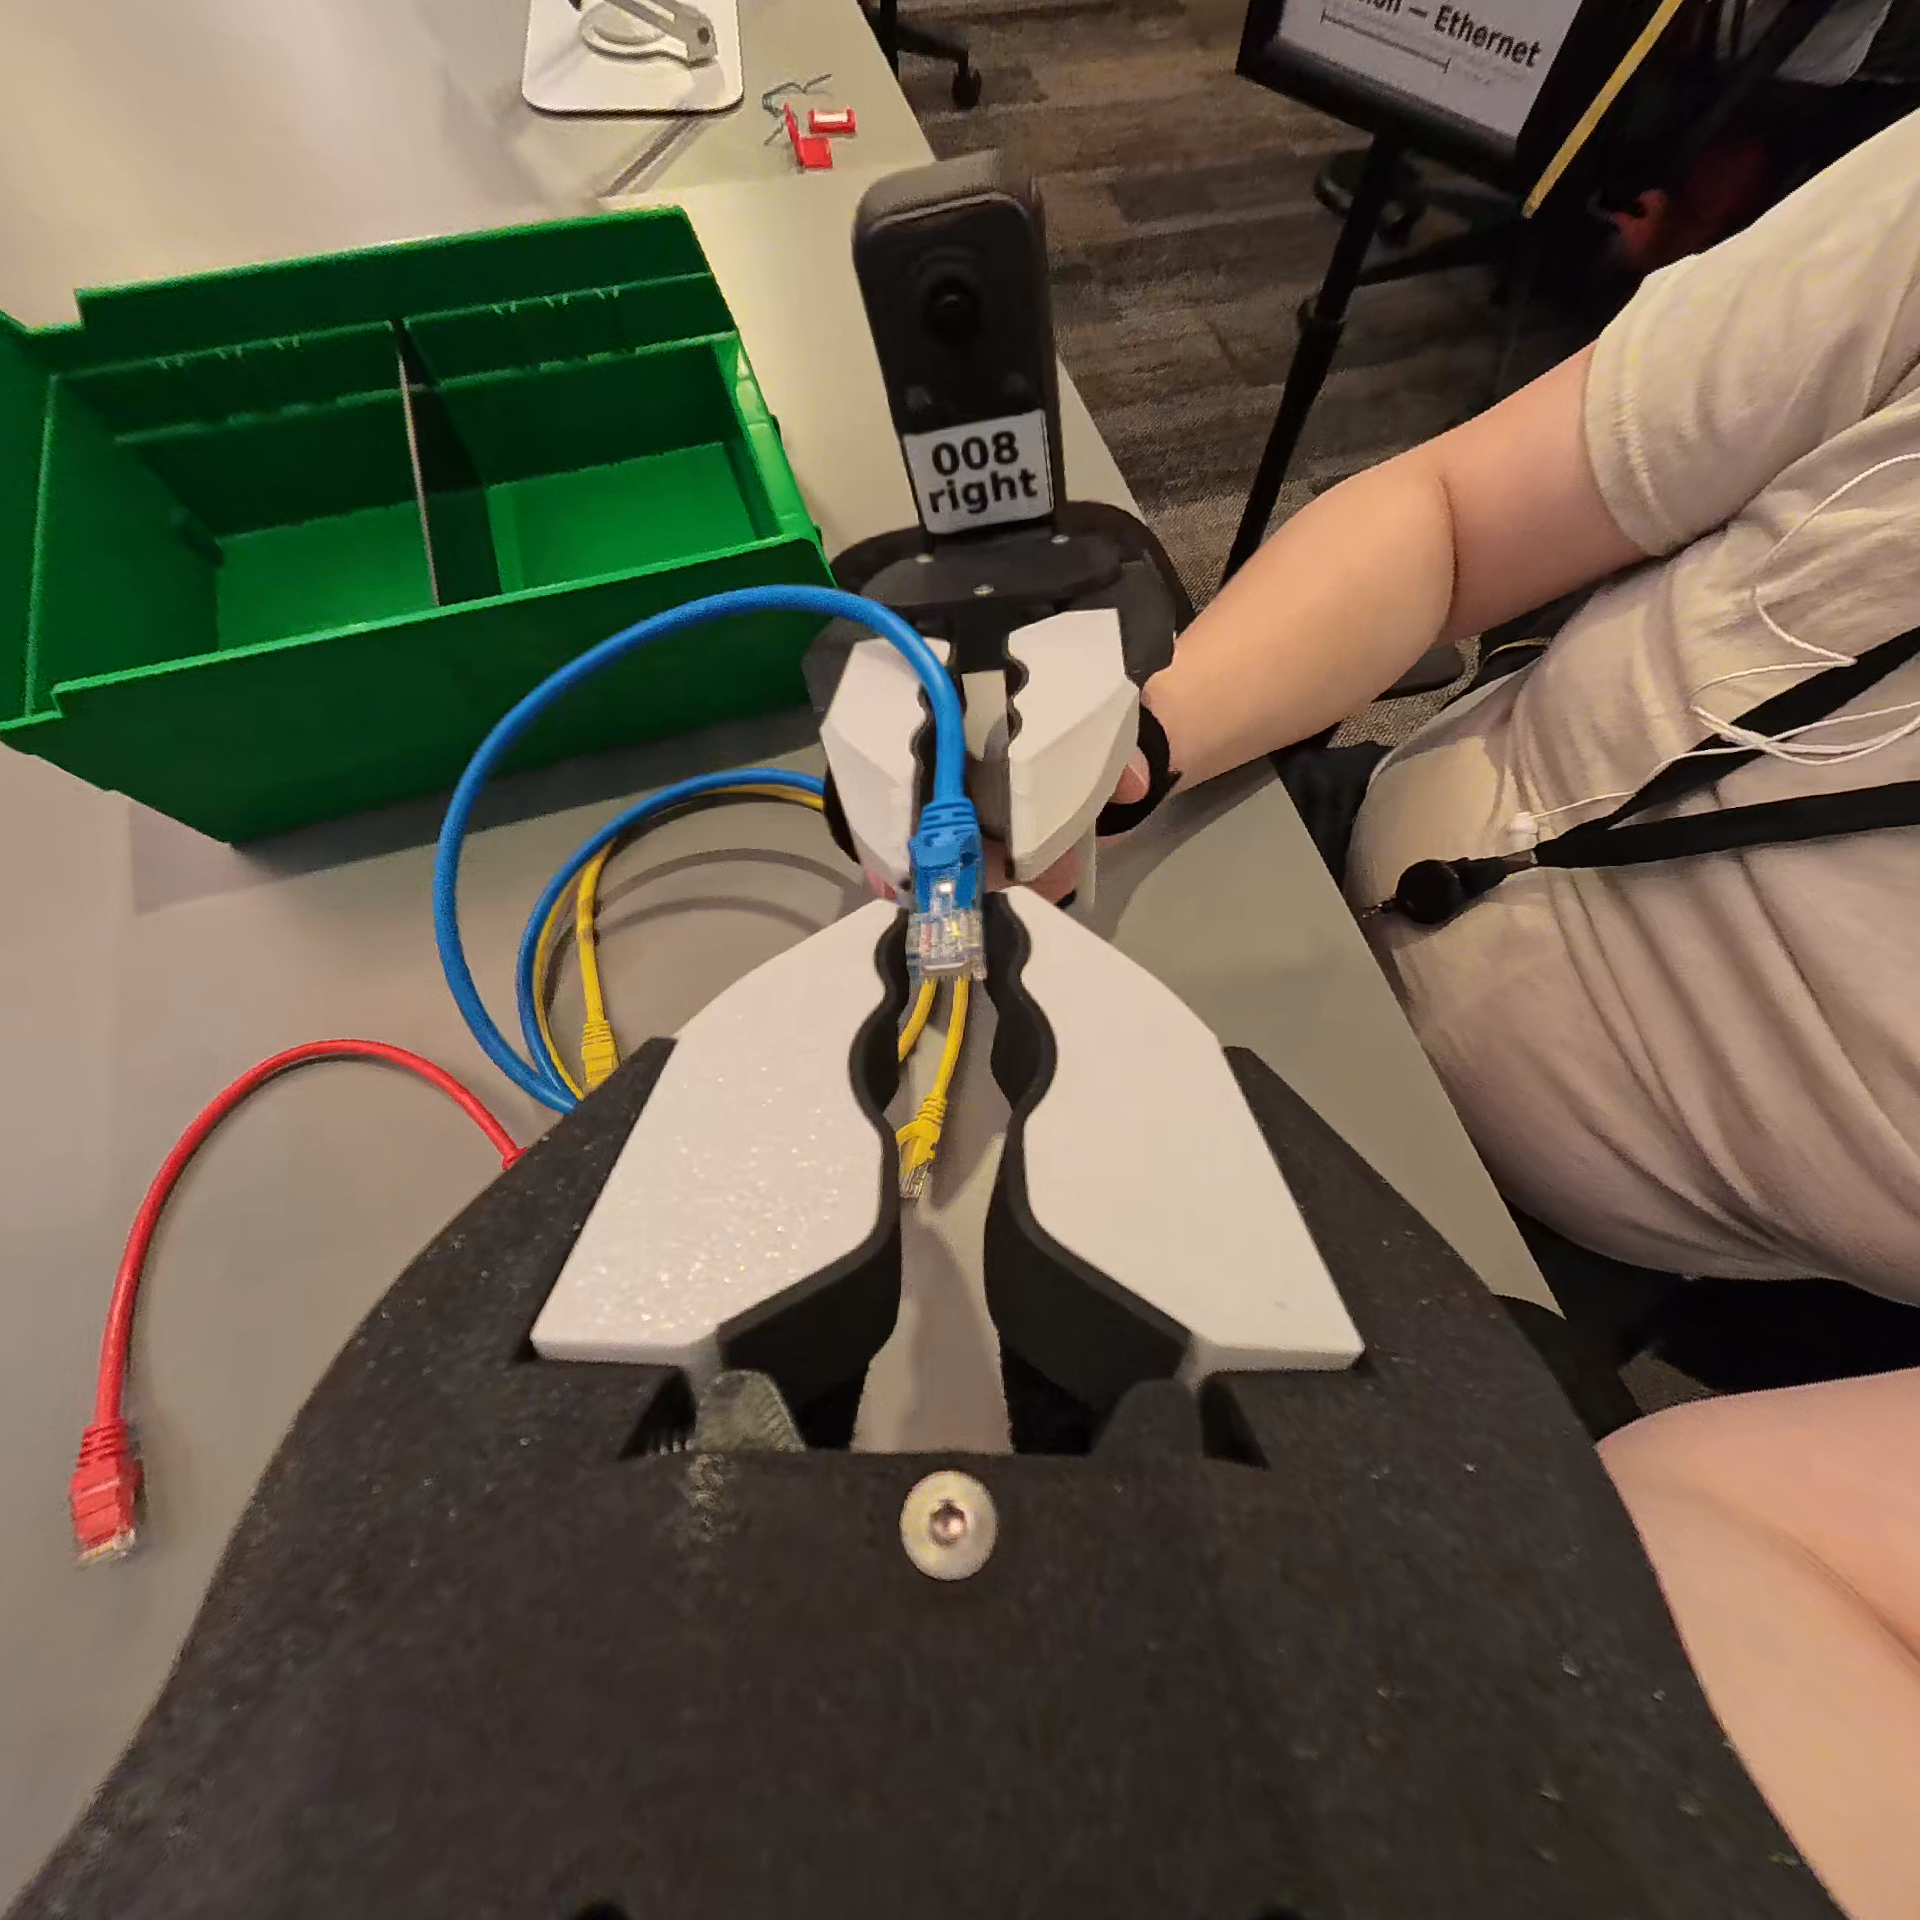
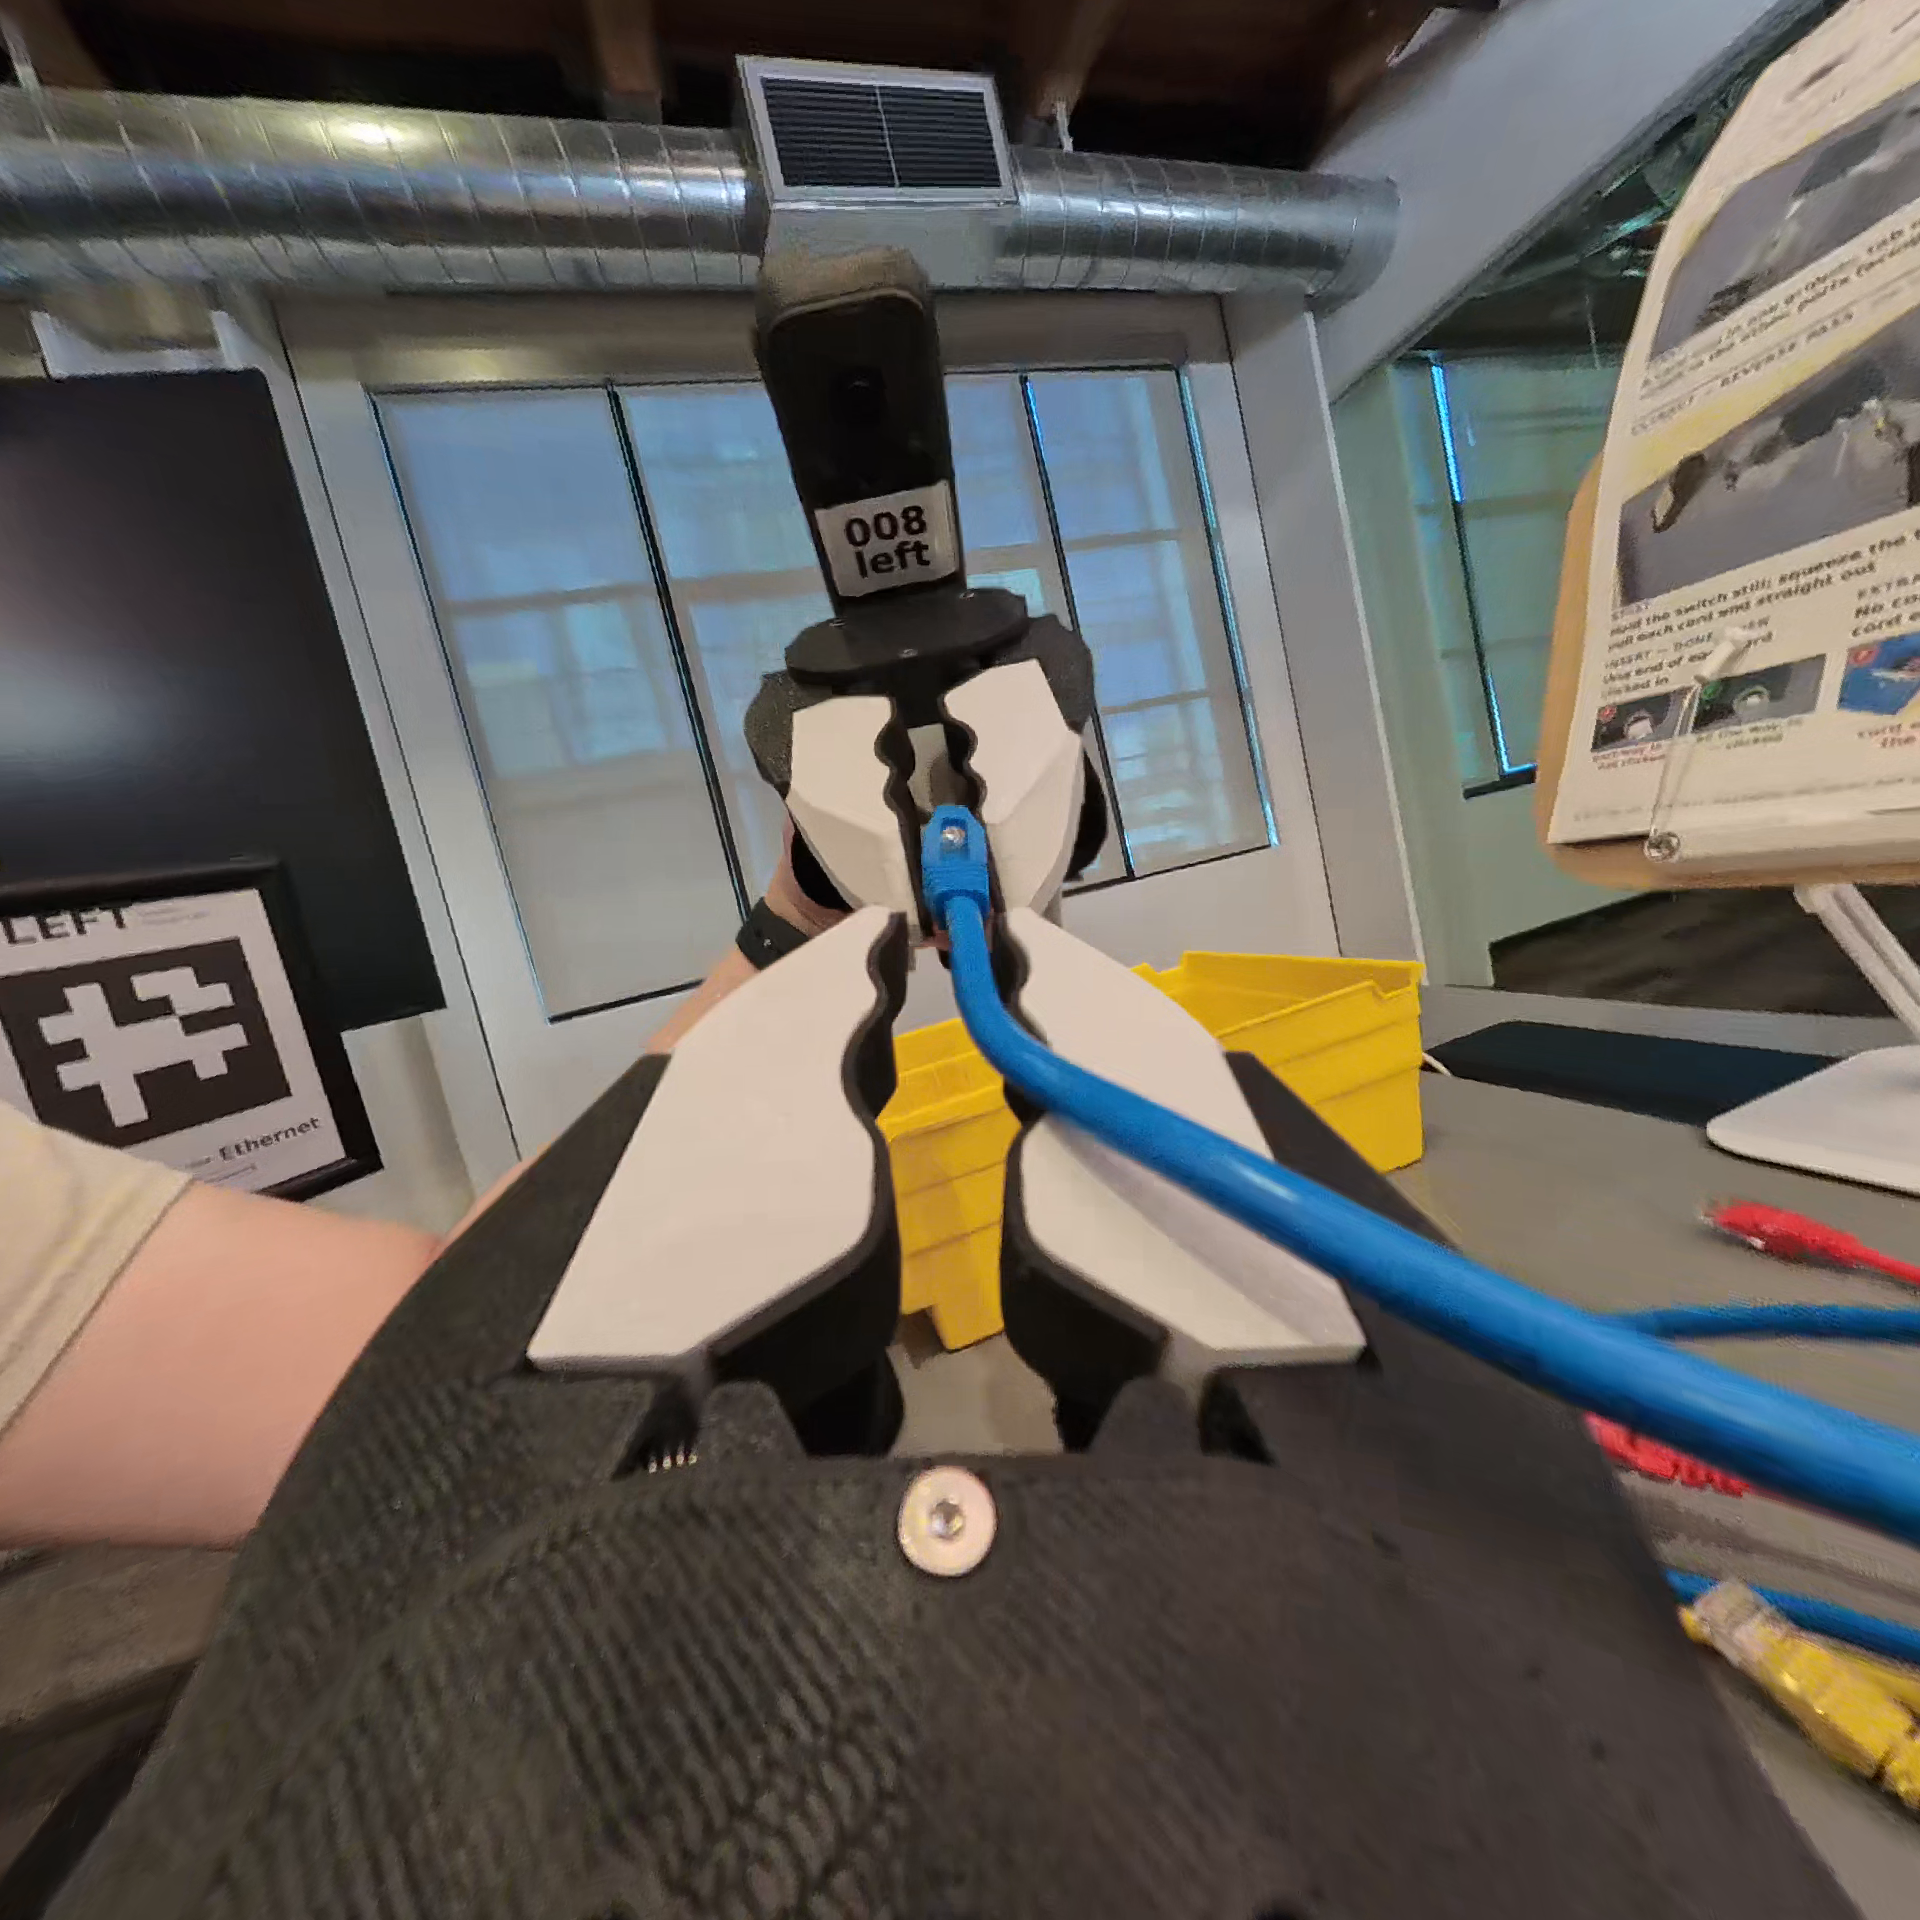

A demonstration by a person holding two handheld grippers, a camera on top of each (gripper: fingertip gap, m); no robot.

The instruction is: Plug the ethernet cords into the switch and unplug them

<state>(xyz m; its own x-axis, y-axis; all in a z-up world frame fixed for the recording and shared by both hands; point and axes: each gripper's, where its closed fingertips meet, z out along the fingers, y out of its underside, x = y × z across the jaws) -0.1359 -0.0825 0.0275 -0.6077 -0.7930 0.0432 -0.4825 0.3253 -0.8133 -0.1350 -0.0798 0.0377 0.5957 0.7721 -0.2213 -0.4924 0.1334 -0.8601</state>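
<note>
Here we pass the blue cord's plug from one tool to the other, above the counter.

We see the left tool [image 1: 948, 935] nearly closed on the clear tip of the blue plug [image 1: 943, 883], its pads against both sides; the right tool [image 2: 951, 940] stands slightly parted around the blue cord [image 2: 1195, 1143] just behind the plug, and whether it presses we cannot tell. The plug hangs in the air just right of the green bin [image 1: 416, 540], with the yellow cords [image 1: 592, 977] and the red cord [image 1: 135, 1247] lying on the counter [image 1: 208, 987] below it. No switch is in view. To do this well, we judge, we should keep the left grip square on the plug body, leave the latch tab free, and let the cord's loop hang slack.
</note>
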